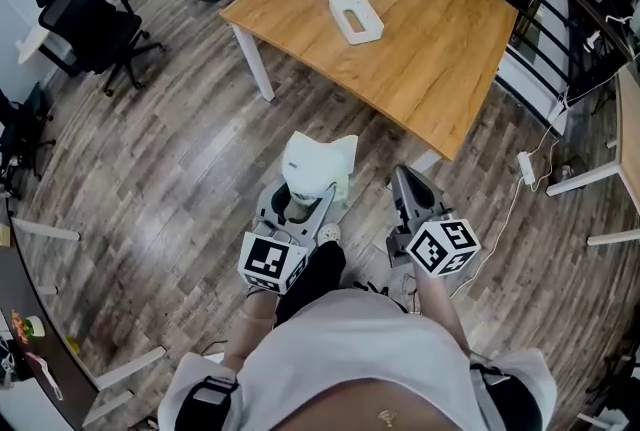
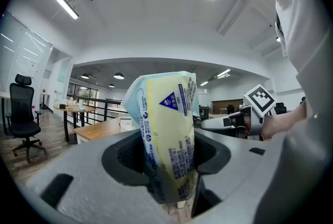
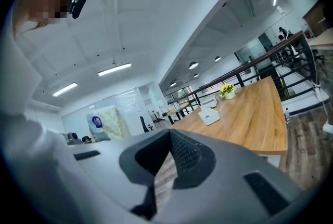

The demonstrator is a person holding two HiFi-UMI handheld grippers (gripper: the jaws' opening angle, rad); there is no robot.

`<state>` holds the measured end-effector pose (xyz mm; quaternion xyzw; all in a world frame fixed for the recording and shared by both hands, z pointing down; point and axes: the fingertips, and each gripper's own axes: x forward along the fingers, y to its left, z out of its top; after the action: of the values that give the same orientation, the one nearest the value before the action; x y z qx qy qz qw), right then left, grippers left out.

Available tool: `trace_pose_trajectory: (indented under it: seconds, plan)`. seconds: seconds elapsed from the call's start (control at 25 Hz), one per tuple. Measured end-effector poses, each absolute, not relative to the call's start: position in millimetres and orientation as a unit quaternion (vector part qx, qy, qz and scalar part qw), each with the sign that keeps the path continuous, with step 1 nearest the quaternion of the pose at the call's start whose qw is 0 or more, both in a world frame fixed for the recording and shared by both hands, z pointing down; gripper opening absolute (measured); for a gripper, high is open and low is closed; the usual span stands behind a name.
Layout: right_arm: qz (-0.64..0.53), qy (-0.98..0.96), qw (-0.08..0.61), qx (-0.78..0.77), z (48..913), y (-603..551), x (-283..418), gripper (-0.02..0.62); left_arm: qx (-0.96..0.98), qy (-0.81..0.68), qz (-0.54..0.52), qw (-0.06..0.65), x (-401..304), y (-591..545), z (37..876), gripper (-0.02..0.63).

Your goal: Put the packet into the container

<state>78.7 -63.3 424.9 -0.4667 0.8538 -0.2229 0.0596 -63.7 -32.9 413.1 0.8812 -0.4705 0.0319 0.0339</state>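
The left gripper holds the upright packet by its lower end, jaws half apart and pressing on it, the right gripper is closed and empty, and with the table well apart at 12 o'clock the soft packet may tilt and slip out.

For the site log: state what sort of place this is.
Most likely an open-plan office. A black swivel chair stands on the wood floor, a big wooden table fills the middle of the room, and a long ceiling strip light runs overhead.
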Motion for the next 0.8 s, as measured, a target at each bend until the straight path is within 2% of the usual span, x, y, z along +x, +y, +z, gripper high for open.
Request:
trace_pose_trajectory:
  seconds: [0.8]
  plan:
    - [-0.215, 0.856, 0.047, -0.468, 432, -207, 30, 0.011, 0.886, -0.462, 0.022, 0.036, -107, -178, 420, 0.219]
